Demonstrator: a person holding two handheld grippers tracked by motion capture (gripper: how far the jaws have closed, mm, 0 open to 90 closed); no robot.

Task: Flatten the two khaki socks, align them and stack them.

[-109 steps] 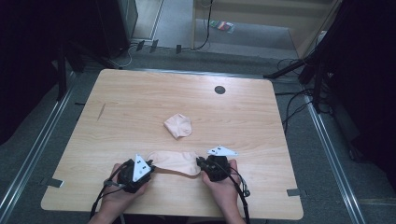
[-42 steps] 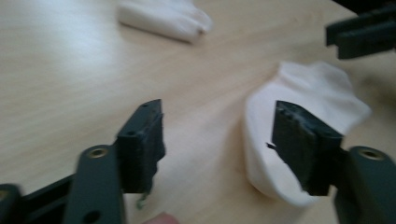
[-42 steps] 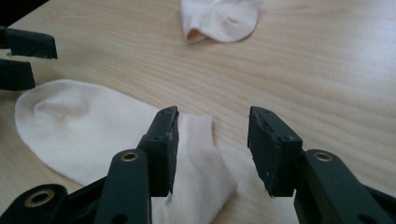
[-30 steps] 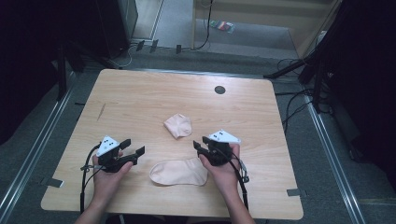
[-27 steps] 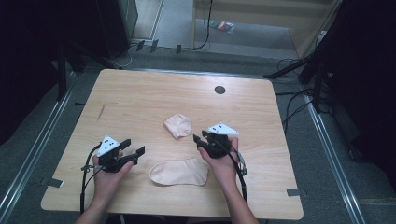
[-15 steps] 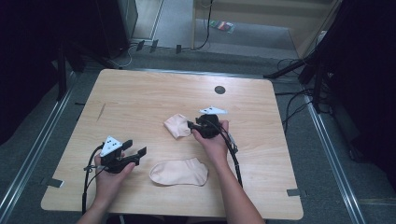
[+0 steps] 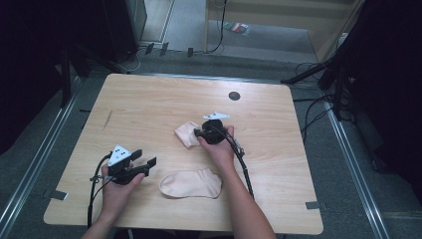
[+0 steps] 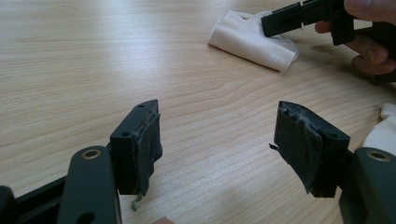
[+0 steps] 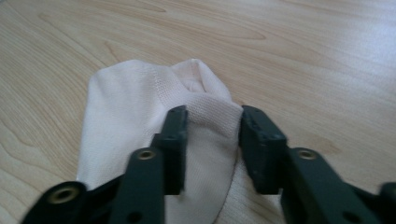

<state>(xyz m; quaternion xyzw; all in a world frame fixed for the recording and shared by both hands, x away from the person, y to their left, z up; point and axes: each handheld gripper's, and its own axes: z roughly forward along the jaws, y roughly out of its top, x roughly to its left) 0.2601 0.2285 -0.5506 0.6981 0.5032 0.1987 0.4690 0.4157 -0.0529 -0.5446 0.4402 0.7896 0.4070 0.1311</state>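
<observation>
My right gripper [image 7: 199, 133] is down on the folded sock [image 7: 187, 133] near the middle of the table [image 7: 149, 99], and its jaws have just been closing with a ridge of the fabric between them. In the right gripper view that sock [image 9: 130, 107] is pale peach-pink, fine ribbed knit, lying in a soft bunched heap with a raised fold at the far end. Both pads sit against the pinched-up fold, so I call this a grip on the cloth, though the jaws are far from fully closed. The cloth swells up between them.

In the left gripper view the same sock [image 8: 247, 37] looks almost white, a rumpled wedge on the wood, with the tip of the right gripper [image 8: 299, 16] resting on its near edge.

My left gripper [image 7: 142, 167] hangs near the front left of the table, jaws well apart with bare wood between them; the worn dark pads [image 8: 149, 144] grip nothing.

A second sock [image 7: 191, 183] lies flat just beside it, toward the front edge, same peach colour, spread out full length with its toe rounded and the heel curve visible. The two socks lie apart, with my right forearm [image 7: 234, 194] passing just beside the flat one.
</observation>
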